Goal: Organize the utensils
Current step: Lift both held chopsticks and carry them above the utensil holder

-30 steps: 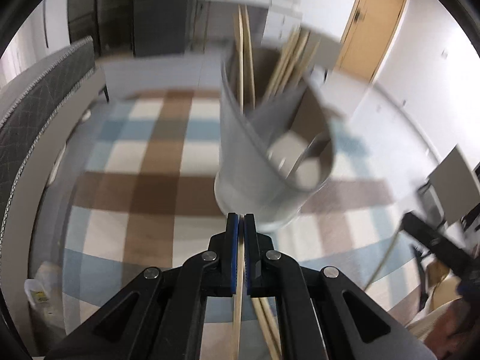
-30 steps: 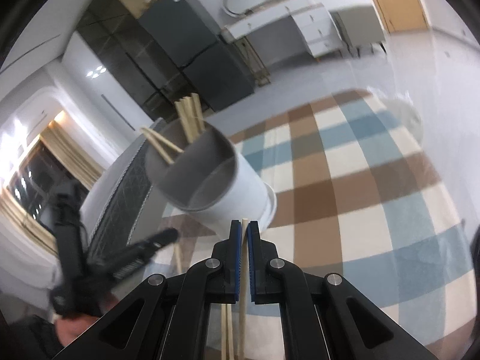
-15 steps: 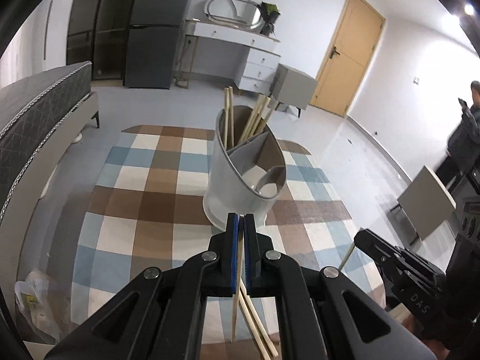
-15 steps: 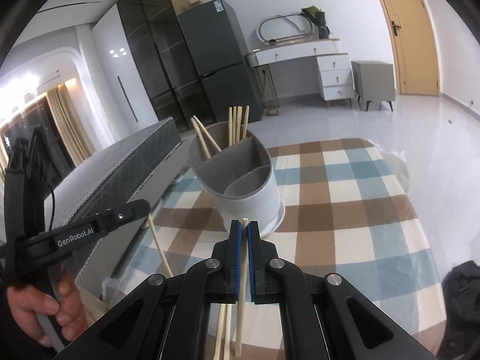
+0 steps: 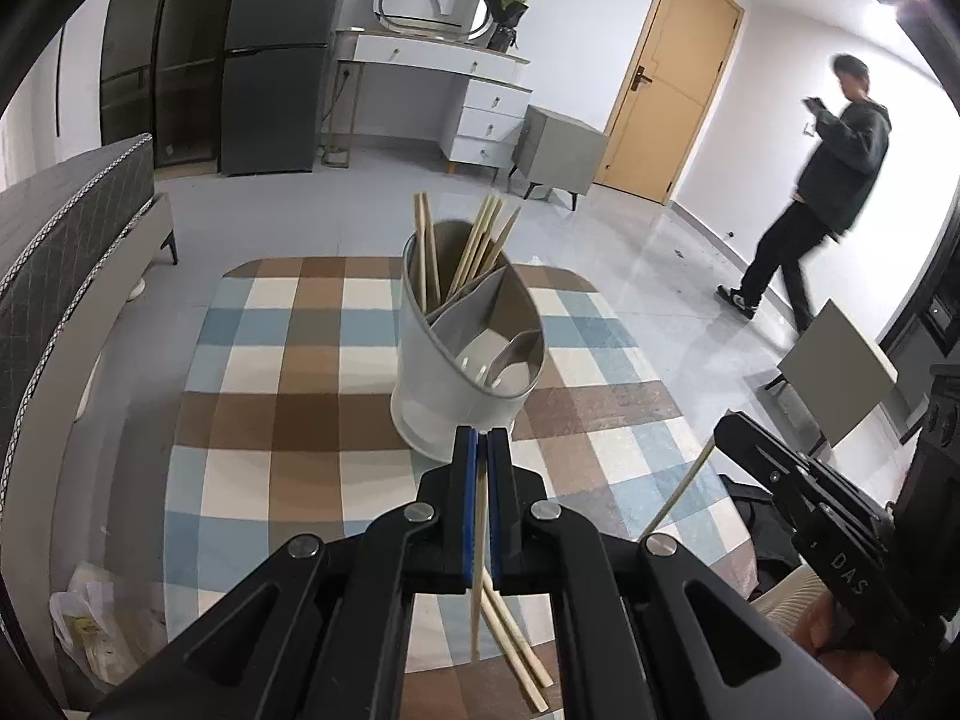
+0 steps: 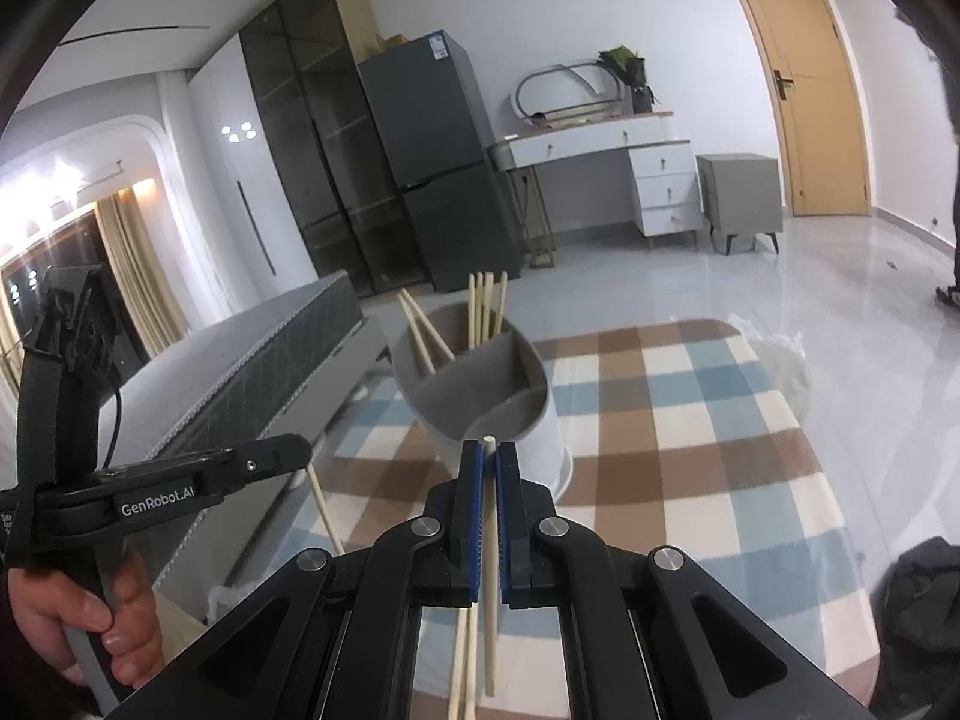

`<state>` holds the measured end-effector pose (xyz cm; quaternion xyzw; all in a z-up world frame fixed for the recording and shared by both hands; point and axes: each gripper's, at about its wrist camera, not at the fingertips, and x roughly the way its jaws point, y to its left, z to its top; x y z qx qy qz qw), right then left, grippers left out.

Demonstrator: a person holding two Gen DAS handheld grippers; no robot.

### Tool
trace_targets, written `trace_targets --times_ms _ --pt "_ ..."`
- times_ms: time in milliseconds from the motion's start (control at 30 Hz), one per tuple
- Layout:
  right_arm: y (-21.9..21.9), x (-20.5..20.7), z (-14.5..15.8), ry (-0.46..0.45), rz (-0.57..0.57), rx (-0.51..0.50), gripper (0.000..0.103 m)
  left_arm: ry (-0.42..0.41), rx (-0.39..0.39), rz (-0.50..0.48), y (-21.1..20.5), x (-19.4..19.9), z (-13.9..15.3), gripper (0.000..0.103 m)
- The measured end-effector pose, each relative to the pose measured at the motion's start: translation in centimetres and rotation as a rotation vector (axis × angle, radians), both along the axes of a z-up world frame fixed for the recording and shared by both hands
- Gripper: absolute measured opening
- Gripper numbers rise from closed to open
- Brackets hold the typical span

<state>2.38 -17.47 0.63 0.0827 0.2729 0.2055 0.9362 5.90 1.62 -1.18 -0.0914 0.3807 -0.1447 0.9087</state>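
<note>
Left claw (image 5: 480, 450): pads pinched together on a single chopstick (image 5: 478, 570), which hangs down through them toward the near edge of the bench (image 5: 270, 468) (checked cloth on top). Two loose chopsticks (image 5: 516, 642) lie under it at that near edge.

Centre of the bench: utensil holder (image 5: 444, 384), grey, divided. The far compartment already has a bundle of chopsticks (image 5: 474, 246) standing in it; the near compartment holds what looks like a spoon (image 5: 513, 351).

Right claw (image 6: 489, 462): also clamped on one chopstick (image 6: 490, 564), tip poking just above the pads, rest hanging below. Both claws sit just short of the holder, on its near side.

Step in hand, as I read it: drop each stick into the far compartment. To do it well:
- carry over the near divider, don't clip the rim (the holder looks light and tippable)
- tilt the stick closer to upright before releasing
- one claw at a time, so they don't collide over the opening
- release only once the lower end is inside the wall
</note>
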Motion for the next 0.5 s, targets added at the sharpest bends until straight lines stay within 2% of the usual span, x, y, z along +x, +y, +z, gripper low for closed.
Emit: trace_targets --times_ms 267,500 --pt "0.1 1.5 2.1 -0.033 0.002 0.029 0.003 -0.036 -0.049 -0.018 0.4 1.4 3.8 0.000" --pt "0.4 4.6 5.9 -0.082 0.007 0.050 0.003 -0.109 -0.058 -0.026 0.7 3.7 8.7 0.000"
